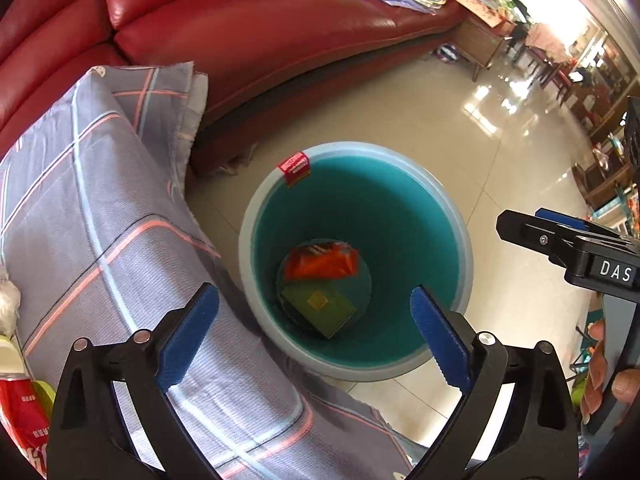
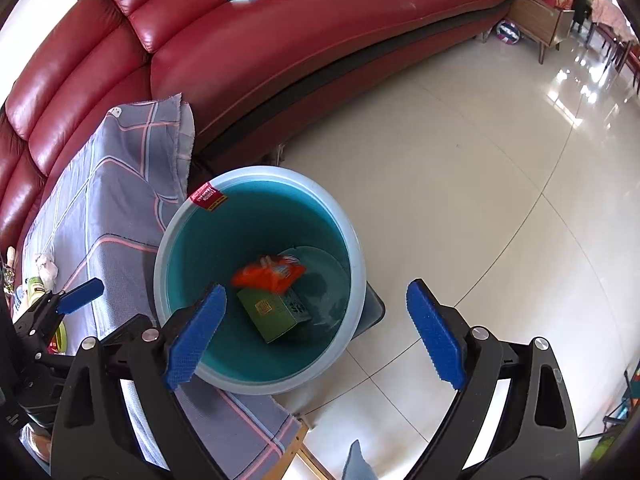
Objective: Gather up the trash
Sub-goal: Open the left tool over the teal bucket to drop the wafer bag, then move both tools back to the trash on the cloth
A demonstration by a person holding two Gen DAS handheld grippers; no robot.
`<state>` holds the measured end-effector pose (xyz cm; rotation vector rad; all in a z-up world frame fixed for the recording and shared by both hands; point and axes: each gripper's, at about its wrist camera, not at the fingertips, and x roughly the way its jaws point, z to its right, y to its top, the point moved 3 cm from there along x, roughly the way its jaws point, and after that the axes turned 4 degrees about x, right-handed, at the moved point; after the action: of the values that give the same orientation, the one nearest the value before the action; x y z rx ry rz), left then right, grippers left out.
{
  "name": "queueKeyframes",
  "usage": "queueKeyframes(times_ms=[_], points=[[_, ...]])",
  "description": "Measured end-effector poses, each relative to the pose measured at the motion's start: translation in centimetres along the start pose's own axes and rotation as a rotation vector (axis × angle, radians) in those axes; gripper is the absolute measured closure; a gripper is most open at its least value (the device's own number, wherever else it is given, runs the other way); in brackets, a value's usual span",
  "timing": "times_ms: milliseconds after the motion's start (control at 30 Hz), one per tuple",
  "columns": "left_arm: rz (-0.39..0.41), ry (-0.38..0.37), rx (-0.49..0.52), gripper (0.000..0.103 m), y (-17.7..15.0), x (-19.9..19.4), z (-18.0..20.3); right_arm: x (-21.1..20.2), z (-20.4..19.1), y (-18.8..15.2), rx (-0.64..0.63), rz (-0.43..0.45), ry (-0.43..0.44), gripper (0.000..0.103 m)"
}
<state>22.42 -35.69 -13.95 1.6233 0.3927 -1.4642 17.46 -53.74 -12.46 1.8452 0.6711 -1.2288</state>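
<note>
A teal bin (image 1: 456, 208) with a pale rim stands on the tiled floor, beside a cloth-covered table. At its bottom lie an orange wrapper (image 1: 320, 262) and a green box (image 1: 318, 310). My left gripper (image 1: 314, 294) hangs above the bin, open, with nothing between its blue pads. The right wrist view shows the same bin (image 2: 356, 264), wrapper (image 2: 268, 274) and box (image 2: 270, 312) under my right gripper (image 2: 317, 289), which is also open and holds nothing. Each gripper shows at the edge of the other's view.
A red label (image 1: 295, 167) hangs over the bin's far rim. A plaid grey cloth (image 1: 100, 220) covers the table on the left, with a red packet (image 1: 24, 412) at its near end. A red leather sofa (image 1: 248, 40) runs behind. Shiny floor tiles (image 2: 460, 200) spread to the right.
</note>
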Motion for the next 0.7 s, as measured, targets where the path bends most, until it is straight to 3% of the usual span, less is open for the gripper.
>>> queueKeyframes(times_ms=[700], points=[[0.046, 0.017, -0.119, 0.004, -5.2, -5.8, -4.9, -1.8, -6.0, -3.2, -0.101, -0.03, 0.005, 0.015]])
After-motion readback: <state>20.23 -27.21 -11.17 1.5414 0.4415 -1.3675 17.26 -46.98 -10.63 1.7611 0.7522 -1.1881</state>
